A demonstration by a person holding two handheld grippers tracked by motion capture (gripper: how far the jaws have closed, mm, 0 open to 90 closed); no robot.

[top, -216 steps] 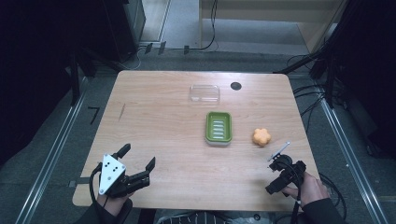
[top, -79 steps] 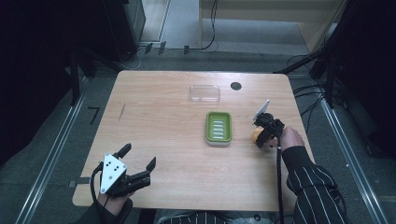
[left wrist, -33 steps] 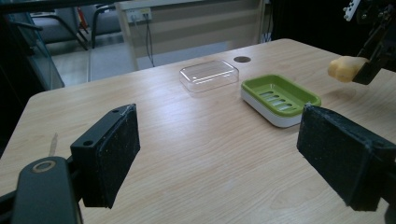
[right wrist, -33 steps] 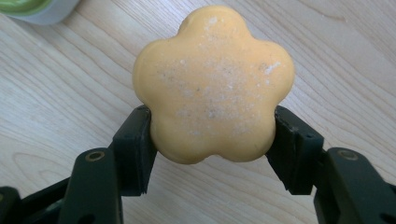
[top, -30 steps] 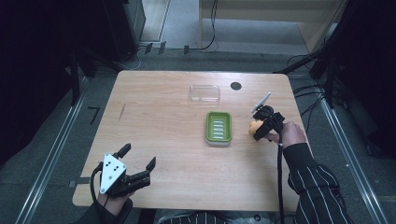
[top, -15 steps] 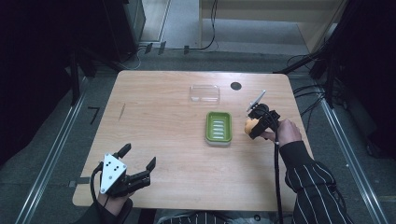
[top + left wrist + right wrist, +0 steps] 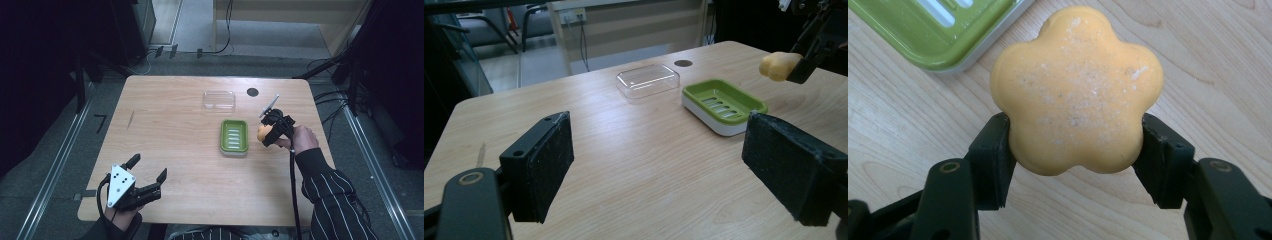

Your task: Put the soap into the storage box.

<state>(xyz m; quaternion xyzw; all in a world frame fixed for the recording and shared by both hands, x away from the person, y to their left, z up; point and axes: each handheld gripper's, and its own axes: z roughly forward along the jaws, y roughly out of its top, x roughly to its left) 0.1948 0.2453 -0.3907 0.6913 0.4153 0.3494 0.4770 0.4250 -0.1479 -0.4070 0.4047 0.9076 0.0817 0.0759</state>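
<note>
1. The right tongs clamp a pale orange, flower-shaped bar of soap; its lower lobes sit hidden between the black pads.
2. Just beyond those tongs, the green ridged plastic soap dish is cut off by the frame's top edge.
3. The left tongs gape wide with nothing between them, low over the wooden table.
4. Far ahead of them lies a clear plastic lid.

Pale orange flower-shaped soap bar with white speckles — beside a lime green slotted soap dish with white base, on light woodgrain surface.
</note>
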